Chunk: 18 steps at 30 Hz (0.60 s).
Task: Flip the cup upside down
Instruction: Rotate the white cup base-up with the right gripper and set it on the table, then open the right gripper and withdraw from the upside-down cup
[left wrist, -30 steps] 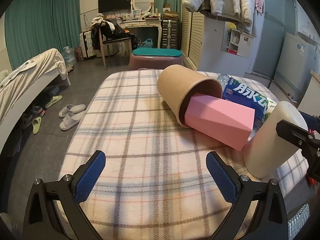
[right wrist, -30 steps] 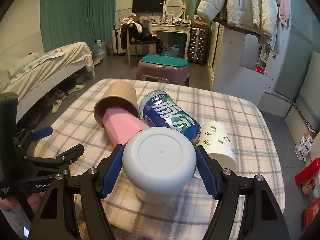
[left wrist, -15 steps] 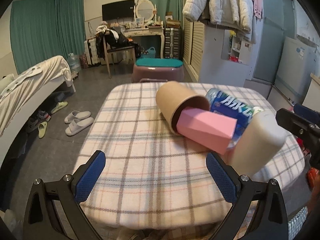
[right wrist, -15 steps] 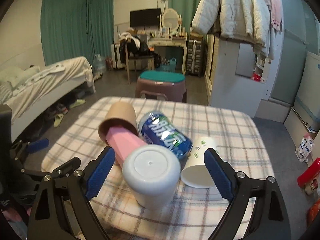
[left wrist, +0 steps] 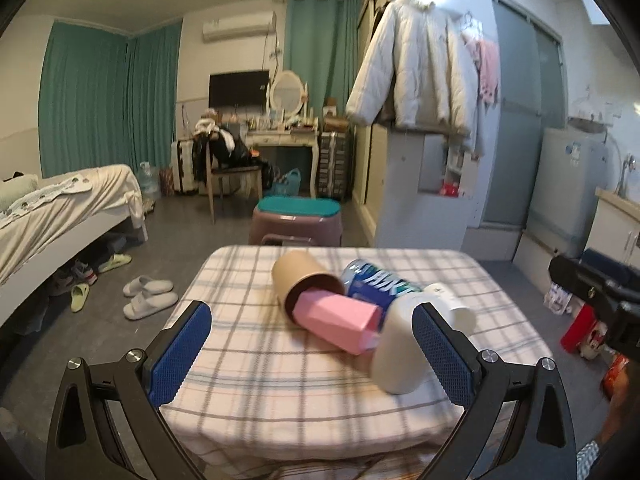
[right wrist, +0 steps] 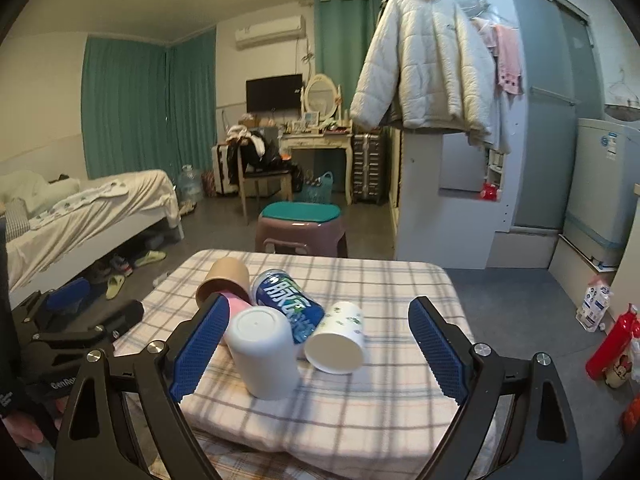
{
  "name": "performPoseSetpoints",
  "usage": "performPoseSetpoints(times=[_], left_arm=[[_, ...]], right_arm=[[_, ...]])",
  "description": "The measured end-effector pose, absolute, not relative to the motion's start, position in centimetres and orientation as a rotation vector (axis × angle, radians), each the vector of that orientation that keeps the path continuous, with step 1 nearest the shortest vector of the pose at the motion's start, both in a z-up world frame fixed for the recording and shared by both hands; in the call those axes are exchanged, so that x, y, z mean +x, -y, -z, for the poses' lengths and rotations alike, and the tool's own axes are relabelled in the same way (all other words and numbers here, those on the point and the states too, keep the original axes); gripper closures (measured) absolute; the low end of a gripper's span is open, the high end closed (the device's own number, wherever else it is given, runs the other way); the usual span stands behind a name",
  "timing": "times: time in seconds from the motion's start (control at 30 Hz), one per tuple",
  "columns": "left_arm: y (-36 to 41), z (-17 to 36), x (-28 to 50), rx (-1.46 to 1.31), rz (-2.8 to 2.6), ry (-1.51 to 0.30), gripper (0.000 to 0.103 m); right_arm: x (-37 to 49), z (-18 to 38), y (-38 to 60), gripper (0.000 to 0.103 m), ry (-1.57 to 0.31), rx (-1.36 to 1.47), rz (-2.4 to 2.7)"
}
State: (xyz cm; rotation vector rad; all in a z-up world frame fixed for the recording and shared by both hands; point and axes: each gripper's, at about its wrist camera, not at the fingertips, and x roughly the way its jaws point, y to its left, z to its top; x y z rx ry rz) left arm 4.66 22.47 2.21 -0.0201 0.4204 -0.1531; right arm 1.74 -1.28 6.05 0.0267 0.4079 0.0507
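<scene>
A plain white cup [right wrist: 262, 354] stands upside down, base up, on the plaid-covered table [right wrist: 384, 288]; it also shows in the left wrist view [left wrist: 402, 346]. My right gripper [right wrist: 318, 350] is open and empty, pulled back from the cup and above the table's near edge. My left gripper [left wrist: 306, 354] is open and empty, also back from the table. Each gripper shows at the edge of the other's view.
A brown paper cup [right wrist: 222, 282] lies on its side with a pink box [left wrist: 338, 320] in its mouth. A blue can [right wrist: 290, 304] and a leaf-patterned paper cup [right wrist: 338, 344] lie beside the white cup. A stool [right wrist: 302, 226] stands beyond the table.
The right gripper opened, let go of the white cup and drew back. Both grippers have pulled away from the table and tilted up.
</scene>
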Motion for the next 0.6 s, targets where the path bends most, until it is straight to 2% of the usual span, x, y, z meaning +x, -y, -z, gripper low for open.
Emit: performPoseSetpoints(times=[0.2,0.27,0.6], left_arm=[[-21.6,-1.9,1.4,-0.002,0.169,-0.349,0.0],[-21.6,-1.4,0.9,0.004,0.177,-0.349,0.0],[-21.4,1.2,0.1,0.031,0.176,-0.381,0.0]], right_arm=[[-1.0,-3.8,2.4,0.007,-0.39,0.086,-0.015],[-1.6,-2.8,2.6,0.0,-0.388,0.103,-0.008],[-2.2,0.0,3.0,0.0,-0.409,0.132,0.006]])
